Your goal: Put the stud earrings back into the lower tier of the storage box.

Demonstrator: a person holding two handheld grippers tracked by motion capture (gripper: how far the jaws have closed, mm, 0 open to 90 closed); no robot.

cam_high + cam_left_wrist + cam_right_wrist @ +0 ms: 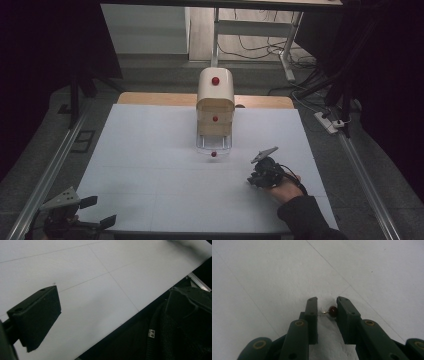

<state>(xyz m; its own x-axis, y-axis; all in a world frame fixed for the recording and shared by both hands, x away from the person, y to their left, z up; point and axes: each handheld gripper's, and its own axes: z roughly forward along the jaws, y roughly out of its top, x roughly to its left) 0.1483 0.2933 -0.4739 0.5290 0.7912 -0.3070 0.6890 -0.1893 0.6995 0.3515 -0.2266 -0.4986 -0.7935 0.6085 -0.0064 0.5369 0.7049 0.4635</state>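
Observation:
A small cream drawer cabinet (215, 97) with red knobs stands at the back middle of the white table (150, 165). Its clear bottom drawer (214, 143) is pulled out, with a red knob (214, 154) at the front. My right gripper (254, 180) (327, 300) is low over the table, right of the drawer. Its jaws stand close together on a small dark red bead with a thin stem (332, 311) that spans the gap. My left gripper (100, 211) (112, 312) rests open at the front left corner with nothing between its jaws.
The table's front edge (140, 312) runs just beside the left gripper, with a dark sleeve (175, 335) beyond it. Metal rails (55, 160) flank the table. A desk frame with cables (260, 47) stands behind.

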